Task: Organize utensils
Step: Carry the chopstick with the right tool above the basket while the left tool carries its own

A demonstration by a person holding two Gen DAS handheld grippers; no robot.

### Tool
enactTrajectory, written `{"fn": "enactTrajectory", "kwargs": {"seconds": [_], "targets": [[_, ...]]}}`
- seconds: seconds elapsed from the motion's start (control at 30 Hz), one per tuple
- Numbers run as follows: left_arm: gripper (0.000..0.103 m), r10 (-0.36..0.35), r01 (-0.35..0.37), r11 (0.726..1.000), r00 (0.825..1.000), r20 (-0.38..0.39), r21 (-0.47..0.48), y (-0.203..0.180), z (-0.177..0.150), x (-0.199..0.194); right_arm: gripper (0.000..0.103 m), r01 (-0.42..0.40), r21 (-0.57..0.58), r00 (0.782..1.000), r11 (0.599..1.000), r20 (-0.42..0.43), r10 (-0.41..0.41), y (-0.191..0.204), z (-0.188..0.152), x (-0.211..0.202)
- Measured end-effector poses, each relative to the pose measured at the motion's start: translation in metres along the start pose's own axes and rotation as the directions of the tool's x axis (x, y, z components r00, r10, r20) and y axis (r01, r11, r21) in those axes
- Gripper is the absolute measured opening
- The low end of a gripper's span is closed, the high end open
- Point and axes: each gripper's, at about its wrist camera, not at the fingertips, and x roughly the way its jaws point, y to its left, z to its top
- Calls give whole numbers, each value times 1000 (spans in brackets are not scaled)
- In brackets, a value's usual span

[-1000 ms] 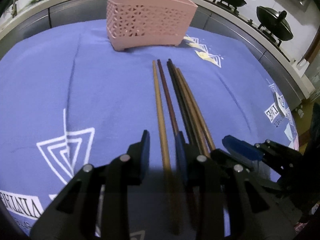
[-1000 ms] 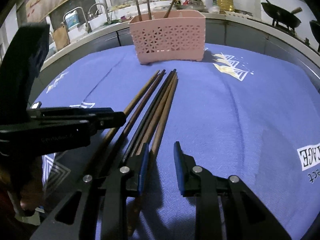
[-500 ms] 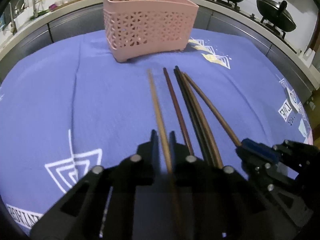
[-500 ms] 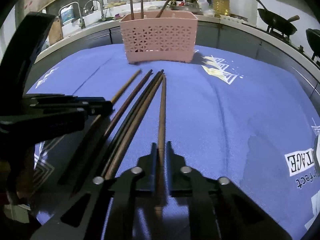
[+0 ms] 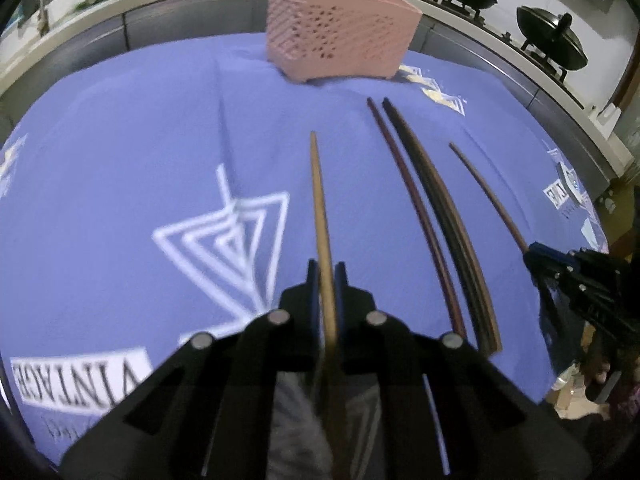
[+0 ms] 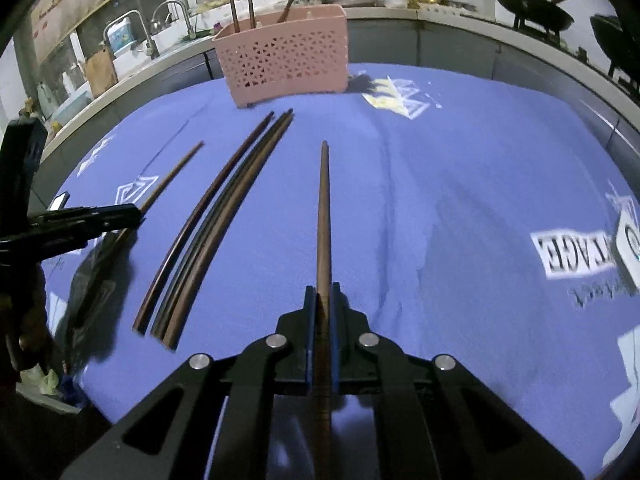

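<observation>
Pink latticed walls of the utensil basket (image 6: 282, 66) hide the lower parts of the utensils standing in it at the far edge of the purple cloth (image 6: 460, 208). Near ends of both held chopsticks vanish between dark gripper bodies. Left gripper (image 5: 325, 276) pinches a light brown chopstick (image 5: 318, 196); right gripper (image 6: 322, 296) pinches a dark brown chopstick (image 6: 323, 208). Between them, a loose bundle of chopsticks (image 6: 212, 232) lies on the cloth.
</observation>
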Motion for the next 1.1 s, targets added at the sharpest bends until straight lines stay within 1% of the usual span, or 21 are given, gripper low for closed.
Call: {"fn": "enactTrajectory", "kwargs": {"seconds": [0.1,0.23,0.43,0.53,0.6,0.67,0.8,0.83,0.9,0.93,0.97,1.0,1.03,1.07,1.1], "targets": [[8,-5,5,1000,1000,-13,-1,1,-2,-2,7,-13,-3,1000,1000,-8,13,0,-1,-1],[8,22,-22,999,1000,-18,26,-3,11,5,8,-24,2,1000,1000,-14,24,-2,14,8],[8,40,-40,997,999,-5,61,-6,41,24,8,-93,18,995,996,-28,93,-6,59,39],[8,50,-50,997,999,-1,66,-7,54,32,8,-103,32,994,994,-38,104,-8,83,55],[8,53,-52,997,999,-11,62,-8,59,34,8,-118,41,992,992,-49,120,-9,95,63],[8,61,-60,995,998,-11,80,-9,65,38,8,-112,27,992,993,-49,113,-8,103,69],[8,69,-69,991,998,-2,111,-12,75,46,7,-105,-11,993,994,-48,104,-3,110,74],[8,68,-68,991,998,1,117,-12,77,48,5,-102,-18,994,995,-46,101,-2,110,75],[6,49,-49,992,999,0,112,-10,83,51,5,-107,-16,993,994,-48,106,-3,111,75],[6,38,-36,994,999,-15,106,-9,86,52,4,-121,3,991,993,-59,121,-4,112,75],[6,30,-28,995,999,-24,96,-7,89,50,4,-144,26,988,989,-50,145,-7,115,71],[5,17,-16,997,1000,-9,80,-6,92,42,4,-160,37,987,986,-28,161,-8,118,64],[5,1,-2,998,1000,22,69,-4,95,31,4,-184,39,982,982,38,183,-8,125,44],[5,-29,25,998,997,71,56,-3,99,12,4,-195,31,978,980,86,192,-7,129,29],[5,-61,57,997,991,118,43,-2,101,-7,4,-206,17,968,978,151,201,-6,134,8]]}}
